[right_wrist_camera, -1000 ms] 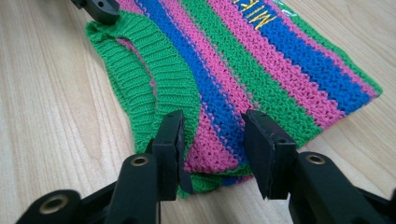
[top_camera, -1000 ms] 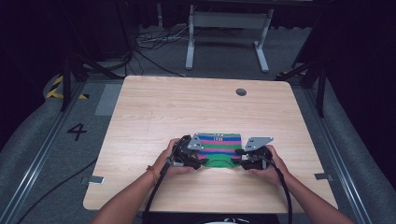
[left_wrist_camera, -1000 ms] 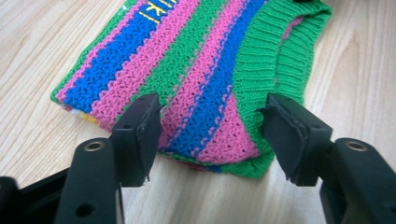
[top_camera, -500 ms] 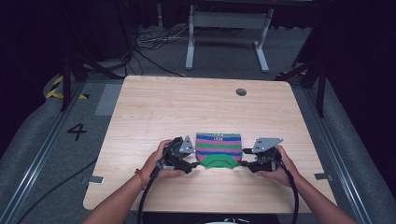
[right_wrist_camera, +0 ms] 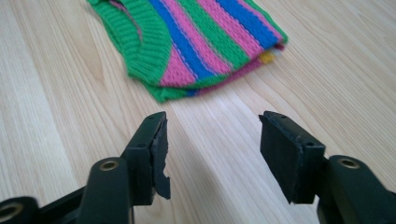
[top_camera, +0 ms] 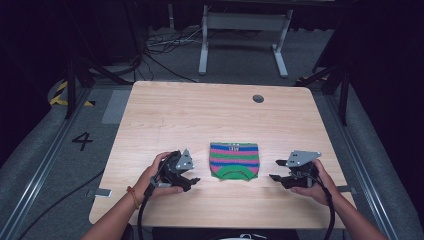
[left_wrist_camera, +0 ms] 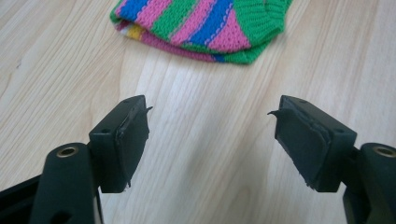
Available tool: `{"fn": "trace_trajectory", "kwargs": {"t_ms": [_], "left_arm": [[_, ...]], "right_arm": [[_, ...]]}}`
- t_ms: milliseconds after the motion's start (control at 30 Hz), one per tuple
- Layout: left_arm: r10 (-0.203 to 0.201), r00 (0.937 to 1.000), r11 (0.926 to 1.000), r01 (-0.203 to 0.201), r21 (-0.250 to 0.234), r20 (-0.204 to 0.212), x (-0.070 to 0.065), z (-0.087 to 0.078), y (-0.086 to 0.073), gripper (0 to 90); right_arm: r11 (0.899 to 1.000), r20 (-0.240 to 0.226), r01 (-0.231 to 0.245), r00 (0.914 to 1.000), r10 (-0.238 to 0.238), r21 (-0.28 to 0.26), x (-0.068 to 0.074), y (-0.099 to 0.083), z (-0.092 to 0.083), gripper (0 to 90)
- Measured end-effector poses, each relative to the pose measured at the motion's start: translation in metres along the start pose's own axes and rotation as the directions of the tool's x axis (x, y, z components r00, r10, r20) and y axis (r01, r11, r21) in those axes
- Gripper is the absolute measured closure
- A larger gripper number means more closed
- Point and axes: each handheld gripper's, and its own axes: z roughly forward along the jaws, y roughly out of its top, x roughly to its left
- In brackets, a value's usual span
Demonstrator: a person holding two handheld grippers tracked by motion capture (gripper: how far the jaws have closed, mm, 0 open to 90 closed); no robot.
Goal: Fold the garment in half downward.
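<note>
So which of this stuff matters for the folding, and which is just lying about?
In the job: striped knit garment, folded on the table; left gripper and right gripper, both open beside it.

Lying about: cables and metal stand on the floor beyond.

A wooden table point(top_camera: 200, 115) with pale boards holds one thing: a small knitted piece point(top_camera: 234, 160) with green, pink and blue stripes (it looks folded flat). It lies near the front edge, in the middle. A round dark spot point(top_camera: 258, 98), maybe a hole, sits near the far edge.
</note>
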Motion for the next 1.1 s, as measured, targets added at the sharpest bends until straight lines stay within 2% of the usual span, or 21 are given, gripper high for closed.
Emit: {"fn": "trace_trajectory", "kwargs": {"t_ms": [67,133,233,300,600,633,700,900,967,1100], "left_arm": [[0.003,0.9999,0.9999,-0.003,0.013,-0.015,0.001,-0.006,-0.007,25.4],[-0.010,0.9997,0.9995,0.011,0.031,-0.024,0.003,-0.010,-0.014,23.3],[-0.041,0.9988,0.9990,0.042,0.015,-0.025,0.006,-0.016,-0.023,23.1],[-0.043,0.9984,0.9990,0.043,0.010,-0.038,0.008,-0.020,-0.028,22.8],[-0.090,0.9946,0.9955,0.091,0.026,-0.053,0.017,-0.027,-0.047,23.1],[-0.097,0.9936,0.9948,0.099,0.026,-0.057,0.018,-0.028,-0.050,23.0],[-0.136,0.9895,0.9906,0.137,0.006,-0.049,0.020,-0.031,-0.056,22.9],[-0.165,0.9853,0.9862,0.165,0.005,-0.044,0.023,-0.034,-0.072,22.3],[-0.169,0.9842,0.9855,0.169,0.007,-0.053,0.024,-0.037,-0.079,21.5],[-0.201,0.9787,0.9794,0.202,0.008,-0.040,0.024,-0.041,-0.094,21.0]], "right_arm": [[1.000,0.010,-0.007,0.9999,0.007,0.001,-0.002,-0.006,-0.004,41.1],[1.000,0.017,-0.016,0.9997,0.016,0.004,-0.005,-0.012,-0.008,39.9],[1.000,0.035,-0.030,0.9990,0.030,0.009,-0.008,-0.022,-0.014,38.6],[0.999,0.041,-0.045,0.9982,0.045,0.003,-0.010,-0.028,-0.017,37.8],[0.996,0.065,-0.089,0.9939,0.089,-0.004,-0.019,-0.052,-0.031,33.6],[0.995,0.068,-0.102,0.9924,0.102,-0.004,-0.020,-0.056,-0.032,32.7],[0.992,0.069,-0.124,0.9898,0.125,-0.014,-0.022,-0.064,-0.036,31.5],[0.985,0.102,-0.174,0.9795,0.174,-0.012,-0.028,-0.087,-0.043,28.5],[0.980,0.104,-0.200,0.9740,0.201,-0.018,-0.030,-0.095,-0.046,26.6],[0.969,0.098,-0.246,0.9637,0.248,-0.037,-0.032,-0.108,-0.050,23.3]]}}
